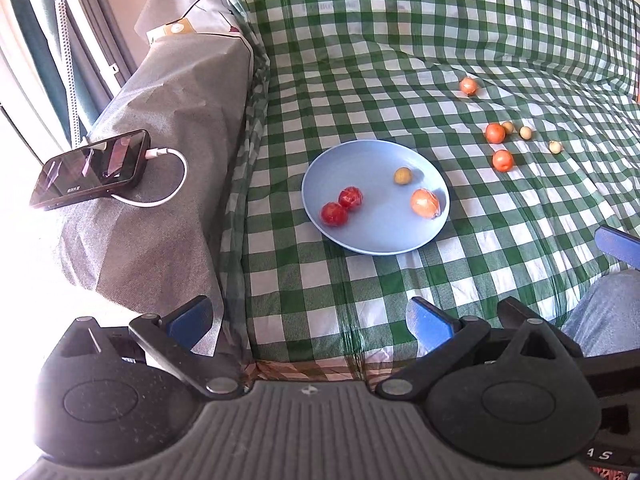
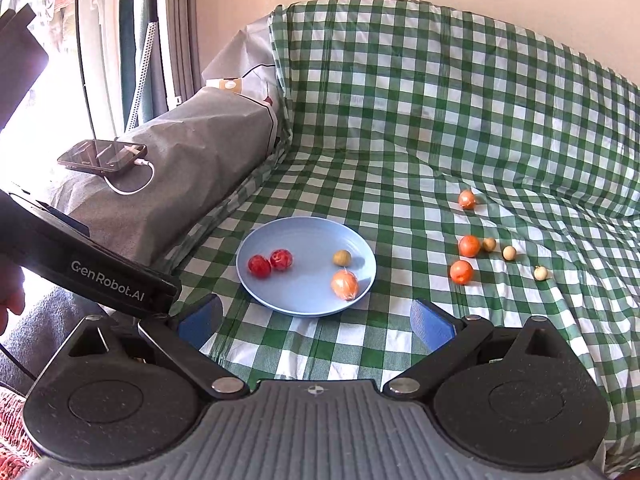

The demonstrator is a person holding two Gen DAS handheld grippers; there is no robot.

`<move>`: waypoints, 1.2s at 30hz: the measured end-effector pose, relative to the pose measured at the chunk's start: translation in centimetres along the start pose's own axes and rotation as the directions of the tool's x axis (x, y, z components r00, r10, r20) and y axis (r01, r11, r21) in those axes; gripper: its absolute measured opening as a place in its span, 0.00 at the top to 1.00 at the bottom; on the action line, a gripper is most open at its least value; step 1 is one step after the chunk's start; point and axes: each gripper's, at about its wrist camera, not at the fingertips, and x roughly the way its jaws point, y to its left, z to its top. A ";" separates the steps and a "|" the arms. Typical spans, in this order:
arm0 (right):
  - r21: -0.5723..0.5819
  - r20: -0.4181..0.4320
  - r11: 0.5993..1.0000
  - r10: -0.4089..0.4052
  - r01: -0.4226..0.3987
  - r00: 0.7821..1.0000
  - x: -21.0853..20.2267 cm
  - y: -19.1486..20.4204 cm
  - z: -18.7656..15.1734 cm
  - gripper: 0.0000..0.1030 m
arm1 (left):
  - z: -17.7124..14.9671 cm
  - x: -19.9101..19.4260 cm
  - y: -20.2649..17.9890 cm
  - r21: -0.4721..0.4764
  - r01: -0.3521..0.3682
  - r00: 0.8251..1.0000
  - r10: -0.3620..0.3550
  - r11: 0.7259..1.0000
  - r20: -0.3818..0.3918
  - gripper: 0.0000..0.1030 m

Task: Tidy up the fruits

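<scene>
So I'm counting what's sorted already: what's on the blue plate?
On the blue plate lie four fruits: two red ones touching each other, a small yellow-green one and a larger orange one. Nothing covers them; the cloth under the plate is hidden.

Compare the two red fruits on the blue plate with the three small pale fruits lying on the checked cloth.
The red fruits are bigger and deep red; the pale fruits are smaller and beige. The red fruits touch each other on the blue plate; the pale fruits lie spread apart on the checked cloth. All are roundish, and neither gripper holds any.
</scene>
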 end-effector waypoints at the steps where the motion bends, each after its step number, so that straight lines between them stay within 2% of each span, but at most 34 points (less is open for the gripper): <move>1: -0.001 -0.002 1.000 0.000 0.000 1.000 0.0 0.0 0.0 0.03 | 0.0 0.0 0.0 0.000 0.000 1.000 0.000 1.000 0.000 0.00; 12: -0.003 -0.012 1.000 0.002 -0.002 1.000 0.0 0.1 0.0 0.03 | 0.1 0.6 0.0 -0.001 0.001 1.000 -0.001 1.000 -0.016 0.00; 28: 0.009 -0.062 0.999 0.035 -0.035 0.997 2.1 -0.7 -0.2 0.03 | 0.7 2.5 -0.2 0.006 -0.012 0.998 0.013 1.000 -0.066 0.00; 36: 0.054 -0.094 0.997 0.051 -0.046 0.994 3.7 -1.9 -0.3 0.03 | 1.8 4.1 -1.2 0.045 -0.020 0.995 0.024 0.999 -0.100 0.00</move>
